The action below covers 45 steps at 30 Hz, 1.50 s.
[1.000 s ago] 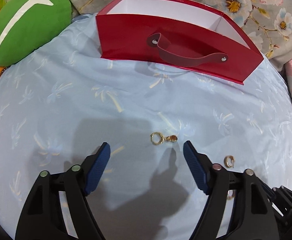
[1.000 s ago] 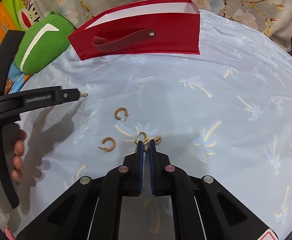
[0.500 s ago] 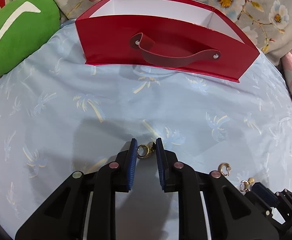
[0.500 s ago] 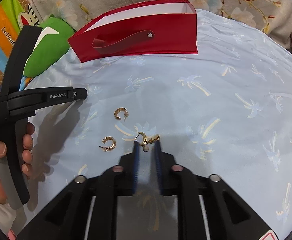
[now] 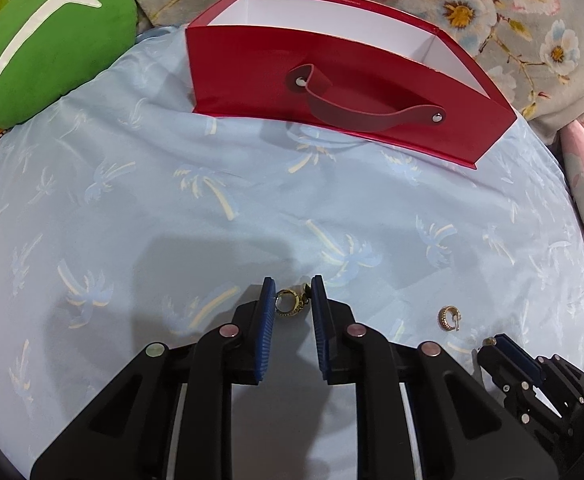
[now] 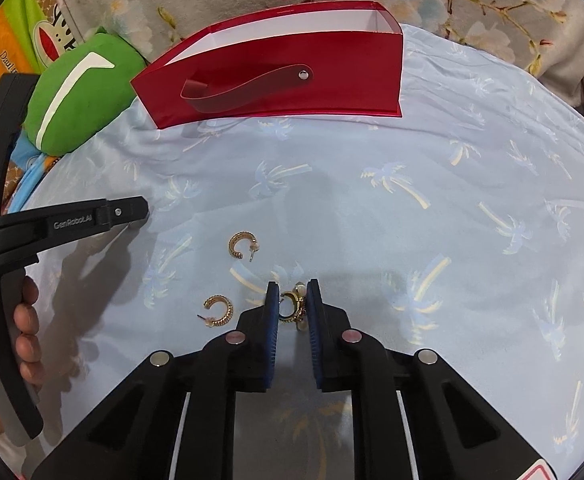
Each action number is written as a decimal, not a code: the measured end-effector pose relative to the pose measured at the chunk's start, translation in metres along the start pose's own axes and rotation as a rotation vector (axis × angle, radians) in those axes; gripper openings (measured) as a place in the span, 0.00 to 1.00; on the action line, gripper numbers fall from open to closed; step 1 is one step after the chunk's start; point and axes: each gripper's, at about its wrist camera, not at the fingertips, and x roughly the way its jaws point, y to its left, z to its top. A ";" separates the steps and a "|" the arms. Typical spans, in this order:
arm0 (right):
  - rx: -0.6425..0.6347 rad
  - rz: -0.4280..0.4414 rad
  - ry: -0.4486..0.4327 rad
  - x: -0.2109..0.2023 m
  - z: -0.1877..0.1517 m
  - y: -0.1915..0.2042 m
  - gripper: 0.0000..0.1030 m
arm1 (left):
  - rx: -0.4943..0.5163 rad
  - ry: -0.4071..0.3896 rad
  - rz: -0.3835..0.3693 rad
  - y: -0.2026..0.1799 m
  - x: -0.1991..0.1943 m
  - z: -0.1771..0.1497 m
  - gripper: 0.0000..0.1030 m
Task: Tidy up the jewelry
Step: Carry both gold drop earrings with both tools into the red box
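Since a second ago our left tool (image 5: 291, 296) has closed onto a small gold hoop earring (image 5: 288, 301); the right tool (image 6: 292, 300) is closing around a pearl-drop gold earring (image 6: 293, 306). Both lie on the bed, the open red box (image 5: 252, 76) straight ahead.

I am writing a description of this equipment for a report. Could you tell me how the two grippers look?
Both are alike: the left gripper and the right gripper have matte black plastic arms with round silver rivets and two flat fingers faced with ribbed blue pads. In the right wrist view, the left gripper shows a black handle printed "GenRobot.AI" in grey. No cables or sleeves show.
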 end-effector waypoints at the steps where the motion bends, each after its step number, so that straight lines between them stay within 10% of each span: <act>1: 0.000 -0.001 -0.001 0.000 0.000 0.000 0.12 | -0.002 -0.002 -0.001 0.001 -0.001 0.000 0.17; 32: -0.001 0.071 -0.194 -0.095 0.035 0.007 0.05 | -0.006 -0.197 -0.090 0.010 -0.127 -0.001 0.17; 45: -0.068 0.073 -0.324 -0.117 0.116 0.012 0.05 | 0.067 -0.326 -0.052 -0.002 -0.158 0.057 0.17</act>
